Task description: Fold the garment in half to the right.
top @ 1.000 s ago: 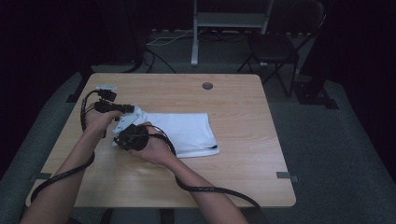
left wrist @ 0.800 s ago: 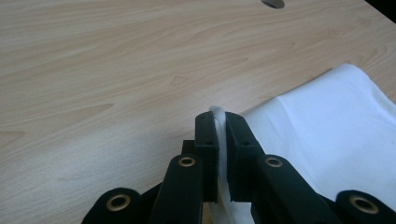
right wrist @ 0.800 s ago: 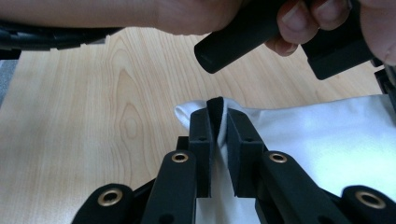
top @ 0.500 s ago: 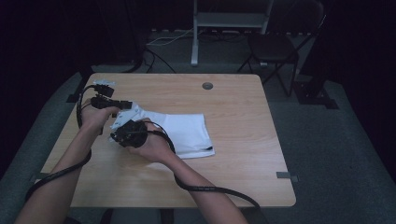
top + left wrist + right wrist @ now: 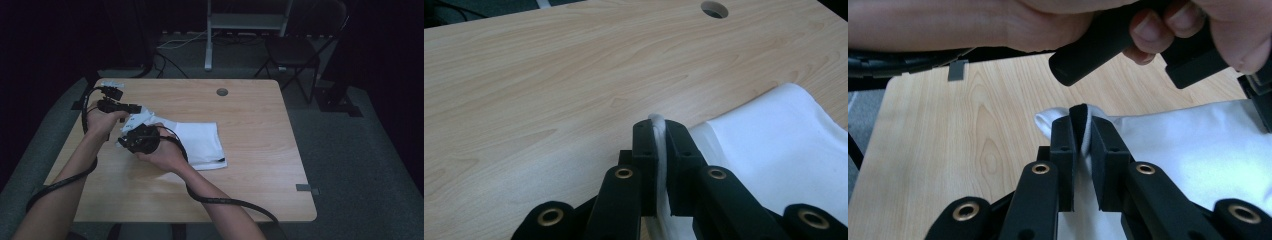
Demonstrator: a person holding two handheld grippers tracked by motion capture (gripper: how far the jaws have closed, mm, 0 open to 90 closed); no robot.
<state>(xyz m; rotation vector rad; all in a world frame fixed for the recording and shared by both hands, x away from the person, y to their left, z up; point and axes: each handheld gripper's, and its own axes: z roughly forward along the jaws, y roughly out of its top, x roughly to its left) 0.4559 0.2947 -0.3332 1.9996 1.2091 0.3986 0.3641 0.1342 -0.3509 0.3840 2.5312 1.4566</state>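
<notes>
Item: white cloth (image 5: 197,142), folded, lying on the left half of a light wooden table (image 5: 260,165); its left edge is lifted off the surface and bunched between the two grippers.

Left gripper (image 5: 661,131): jaws drawn narrow, pinching a thin fold of the cloth that rises just above the pads in the left gripper view. In the high view this gripper (image 5: 134,109) sits at the cloth's far-left corner; the pinch itself is too small to make out there. Lower jaw bodies cut off by the frame's bottom edge.

Right gripper (image 5: 1082,120): jaws likewise narrow, clamped on a fold of the cloth (image 5: 1198,150). In the high view the holding hand and black body cover its tips (image 5: 125,142), so the contact point is hidden.

Left hand (image 5: 1168,25): seen in the right gripper view across the top, cropped, wrapped round a black handle.

Cloth's far side (image 5: 784,150): runs out of frame at right in the left gripper view.

Table hole (image 5: 222,92): round, near the far edge.

Surroundings: a chair (image 5: 295,50) and a metal stand (image 5: 245,22) beyond the table, dim, detail hard to read
</notes>
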